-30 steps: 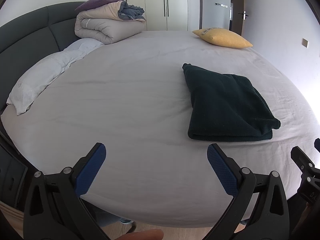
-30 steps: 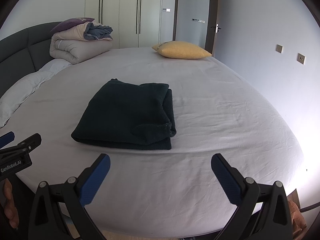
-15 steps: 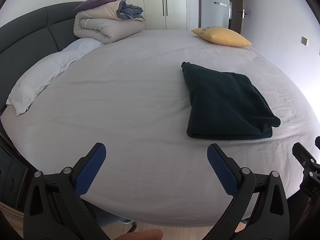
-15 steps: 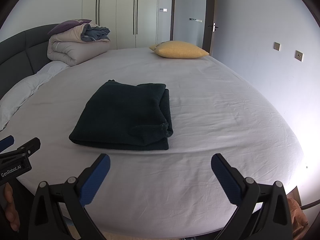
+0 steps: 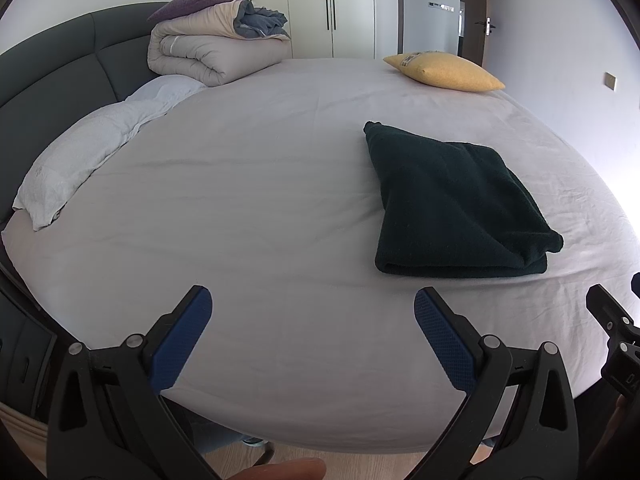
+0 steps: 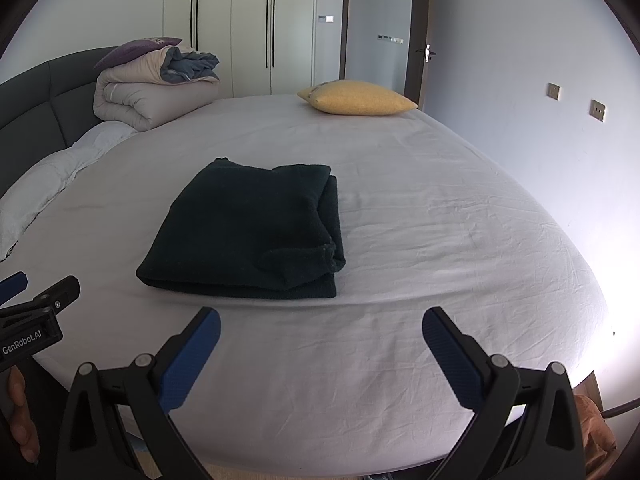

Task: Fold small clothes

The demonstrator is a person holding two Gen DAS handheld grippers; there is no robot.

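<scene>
While the dark green folded garment lies flat on the bed, nearer its front edge than the yellow pillow, the left hand-held gripper and the right hand-held gripper both hover over that edge with jaws spread wide, empty and clear of the cloth.

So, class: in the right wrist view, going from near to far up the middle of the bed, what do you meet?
Right tongs → dark folded garment → yellow cushion → doorway.
</scene>
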